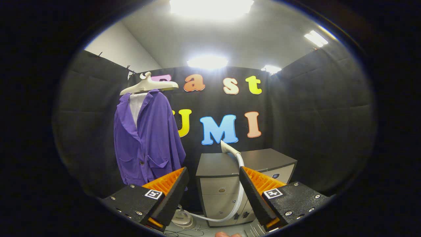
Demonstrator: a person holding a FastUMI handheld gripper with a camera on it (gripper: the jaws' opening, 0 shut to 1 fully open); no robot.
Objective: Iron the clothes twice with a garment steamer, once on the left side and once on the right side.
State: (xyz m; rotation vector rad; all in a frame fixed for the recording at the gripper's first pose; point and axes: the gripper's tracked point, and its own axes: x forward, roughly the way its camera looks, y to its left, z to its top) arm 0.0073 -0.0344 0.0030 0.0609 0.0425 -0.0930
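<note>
Looking at how things sit, I'd say the task has barely started. The purple jacket (148, 138) hangs on a pale hanger (149, 85) in the left-centre of the frame, against the booth wall, and nothing is touching it. The garment steamer's head (229, 148) is parked on top of the grey cabinet (223, 164) a bit right of centre, with its white hose (230, 214) looping down the cabinet front to the steamer base (182, 219) on the floor at the bottom of the frame. So my read is that neither the left nor the right pass looks done yet, and the steamer head has to be picked up first.

The hand-held gripper (213, 187) is spread wide, nothing between its fingers and nothing pressed by either one. The cabinet and hose show through the gap, but they look to be beyond the fingertips, not in contact as far as I can tell. The jacket sits off beyond the left finger (171, 194).

Next move probably calls for lining that gap up on the steamer head, which is a slim, tilted target, so it could slip or drag the hose.
</note>
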